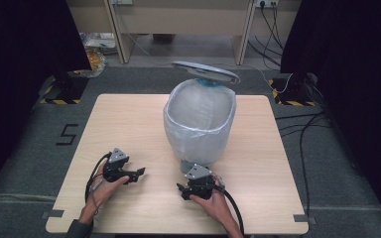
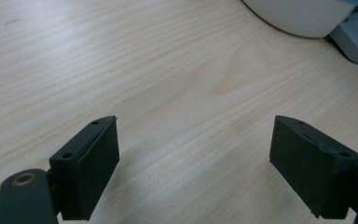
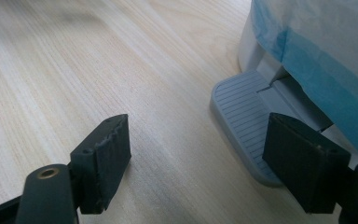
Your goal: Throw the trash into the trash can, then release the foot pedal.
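Item, left gripper: lying low in the lower left of the high view, its jaws standing wide apart with nothing between them but bare wood, so it is idling rather than working; in its own view the black pads are framing an empty stretch of table, with the curved base of the bin sitting in the upper right corner. Item, right gripper: sitting at lower centre of the high view, its jaws likewise spread and gripping nothing, the hand behind it resting on the table; it is pointing toward the foot of the bin, and in its own view the grey ribbed pedal is lying on the table ahead of the right-hand pad, near it but, as far as can be told, not touched. Judgement: this gripper is probably placed there to press the pedal. Item, bin: standing at centre frame of the high view, lined with a pale plastic bag folded over the rim, apparently to hold it in place. Item, lid: tilting up behind the opening at upper centre, leaving the mouth open.
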### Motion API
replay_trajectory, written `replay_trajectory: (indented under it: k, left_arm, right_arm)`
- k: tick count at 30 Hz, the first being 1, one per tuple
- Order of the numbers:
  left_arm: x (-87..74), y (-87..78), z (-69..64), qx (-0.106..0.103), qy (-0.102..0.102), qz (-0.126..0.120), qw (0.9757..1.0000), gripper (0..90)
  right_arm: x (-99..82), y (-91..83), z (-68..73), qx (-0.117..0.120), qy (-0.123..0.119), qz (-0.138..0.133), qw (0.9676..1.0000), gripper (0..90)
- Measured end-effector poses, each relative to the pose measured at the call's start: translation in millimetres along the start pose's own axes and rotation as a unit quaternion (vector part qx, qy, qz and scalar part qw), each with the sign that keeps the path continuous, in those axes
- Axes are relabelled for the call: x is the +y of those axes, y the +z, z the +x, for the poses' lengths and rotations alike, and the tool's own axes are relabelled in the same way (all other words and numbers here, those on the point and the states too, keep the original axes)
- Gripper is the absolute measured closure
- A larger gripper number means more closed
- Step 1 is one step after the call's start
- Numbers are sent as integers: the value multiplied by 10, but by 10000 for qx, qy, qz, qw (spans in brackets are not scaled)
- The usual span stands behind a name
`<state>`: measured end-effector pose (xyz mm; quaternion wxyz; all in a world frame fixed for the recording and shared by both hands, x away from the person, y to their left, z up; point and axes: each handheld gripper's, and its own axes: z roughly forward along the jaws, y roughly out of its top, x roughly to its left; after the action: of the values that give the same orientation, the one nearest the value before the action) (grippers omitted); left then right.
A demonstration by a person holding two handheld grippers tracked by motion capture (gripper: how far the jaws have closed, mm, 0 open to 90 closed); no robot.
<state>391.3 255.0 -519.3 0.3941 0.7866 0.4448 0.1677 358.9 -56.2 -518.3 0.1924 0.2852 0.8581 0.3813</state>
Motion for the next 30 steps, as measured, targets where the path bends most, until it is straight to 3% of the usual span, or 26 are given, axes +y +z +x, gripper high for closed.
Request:
replay_trajectory:
  k: [9,12,30]
  left_arm:
    - [-35,32,-12,82,82,134,9998,151]
    - [-34,47,-50,203,226,191,9994,143]
    - [-34,52,-57,210,194,191,9994,129]
  right_arm:
    - [-1,0,0,1,-19,4,10000,229]
    - [-1,0,0,0,-20,4,10000,229]
    - [-1,2,8,-19,-30,8,10000,228]
